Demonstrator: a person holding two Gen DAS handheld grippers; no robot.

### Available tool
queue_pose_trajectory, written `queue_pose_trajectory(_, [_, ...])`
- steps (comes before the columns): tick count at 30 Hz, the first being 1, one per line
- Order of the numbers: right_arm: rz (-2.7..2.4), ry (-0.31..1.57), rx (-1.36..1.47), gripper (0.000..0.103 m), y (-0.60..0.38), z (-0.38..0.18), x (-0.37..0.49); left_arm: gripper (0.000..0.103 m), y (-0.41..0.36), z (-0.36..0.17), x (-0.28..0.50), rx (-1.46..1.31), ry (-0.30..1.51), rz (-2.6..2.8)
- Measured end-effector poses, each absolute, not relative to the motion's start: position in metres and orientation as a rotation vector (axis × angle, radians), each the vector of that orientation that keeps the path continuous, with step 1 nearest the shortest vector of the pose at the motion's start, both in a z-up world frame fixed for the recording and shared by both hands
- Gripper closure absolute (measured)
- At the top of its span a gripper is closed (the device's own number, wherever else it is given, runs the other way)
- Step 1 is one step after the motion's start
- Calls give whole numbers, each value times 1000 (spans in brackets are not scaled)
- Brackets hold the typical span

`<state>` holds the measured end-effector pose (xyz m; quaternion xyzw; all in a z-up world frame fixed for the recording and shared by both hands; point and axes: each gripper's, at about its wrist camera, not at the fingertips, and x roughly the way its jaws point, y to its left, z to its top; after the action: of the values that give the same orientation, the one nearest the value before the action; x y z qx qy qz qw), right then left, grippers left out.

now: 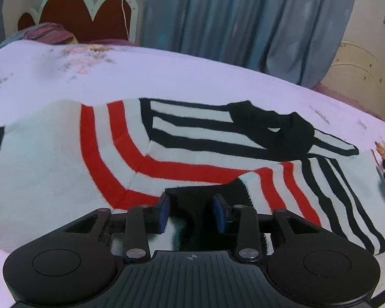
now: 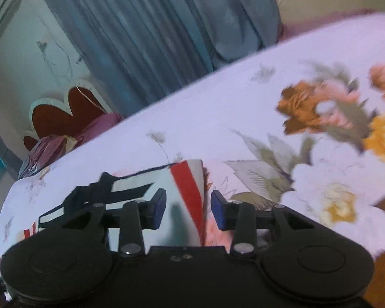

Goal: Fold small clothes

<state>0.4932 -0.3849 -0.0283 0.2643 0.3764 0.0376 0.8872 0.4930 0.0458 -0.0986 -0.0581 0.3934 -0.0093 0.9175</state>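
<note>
- Folding looks partly done, as I judge it: the striped sweater (image 1: 166, 154) lies on the bed (image 1: 192, 77) with a sleeve laid across the body, yet it is spread wide and needs more folds.
- Sweater colours I read as white with red and black bands; a black collar (image 1: 272, 125) sits at the far side, a black cuff (image 1: 192, 197) nearest me.
- My left claw (image 1: 191, 213) is spread, the cuff lying between its blue pads, not pinched.
- My right claw (image 2: 188, 211) is spread too, straddling a sweater edge on the flowered bedsheet (image 2: 320, 133), gripping nothing.
</note>
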Motion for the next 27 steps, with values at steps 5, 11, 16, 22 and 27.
queue_pose_trajectory(5, [88,833,454,93,-372,-38,503,99,34,-95,482,-46,711,8])
queue_pose_trajectory(11, [26,826,182,88,-341,-40,497,98,28,-106,483,21,719,17])
queue_pose_trajectory(16, [-32,746,260,75,-361,-19,481,81,44,-80,475,-26,693,81])
queue_pose_trajectory(22, [190,761,125,82,-317,-11,488,81,-33,-61,488,-8,695,-127])
queue_pose_trajectory(27, [369,792,-24,85,-269,-13,484,80,-102,-84,517,65,775,-230])
